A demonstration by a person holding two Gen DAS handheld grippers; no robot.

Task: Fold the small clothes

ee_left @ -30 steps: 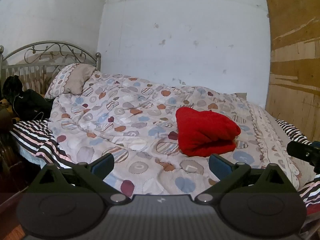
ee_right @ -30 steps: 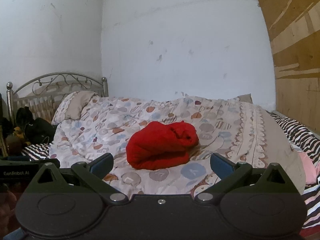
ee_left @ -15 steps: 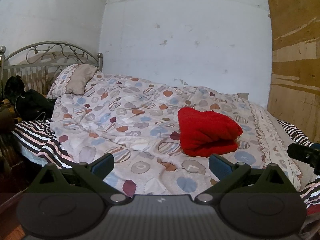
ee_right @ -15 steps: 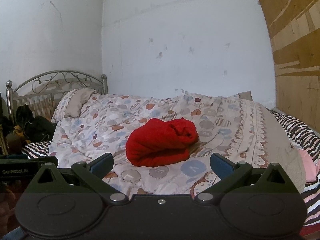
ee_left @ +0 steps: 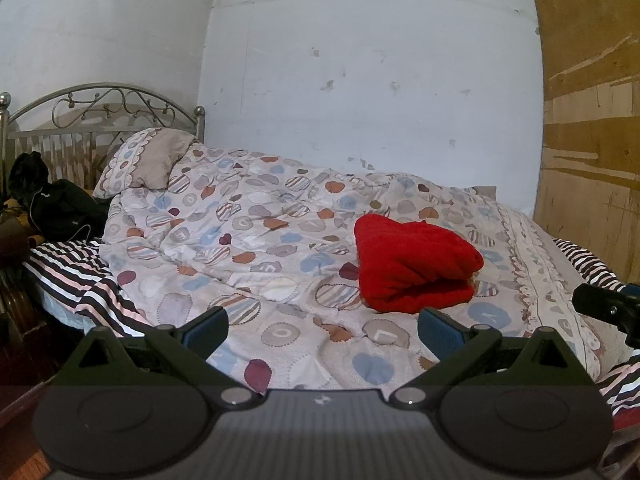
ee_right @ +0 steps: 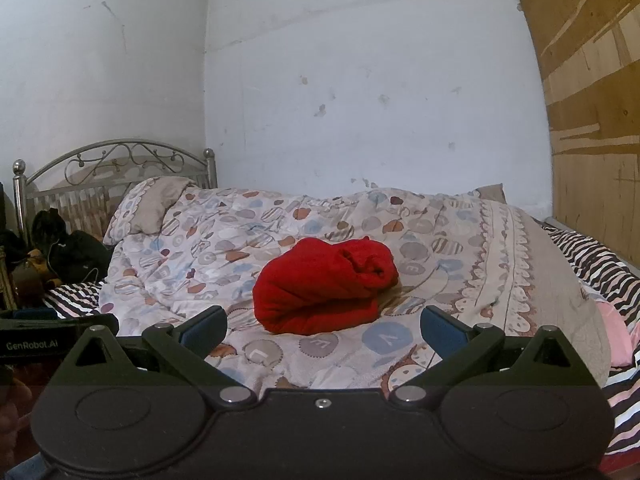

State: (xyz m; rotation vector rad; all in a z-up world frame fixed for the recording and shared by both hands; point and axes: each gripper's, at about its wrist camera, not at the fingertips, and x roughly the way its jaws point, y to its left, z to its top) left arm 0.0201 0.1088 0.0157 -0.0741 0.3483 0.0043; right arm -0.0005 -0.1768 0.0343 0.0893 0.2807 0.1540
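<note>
Red garment bundled mid-quilt, toward the bed's foot edge, seemingly folded. Left gripper spread wide, gripping nothing; right gripper likewise wide, hanging short of the quilt's near edge, well apart from the cloth.

Red garment, folded into a thick bundle, lying on quilt, at 2 o'clock from left-wrist view center.
</note>
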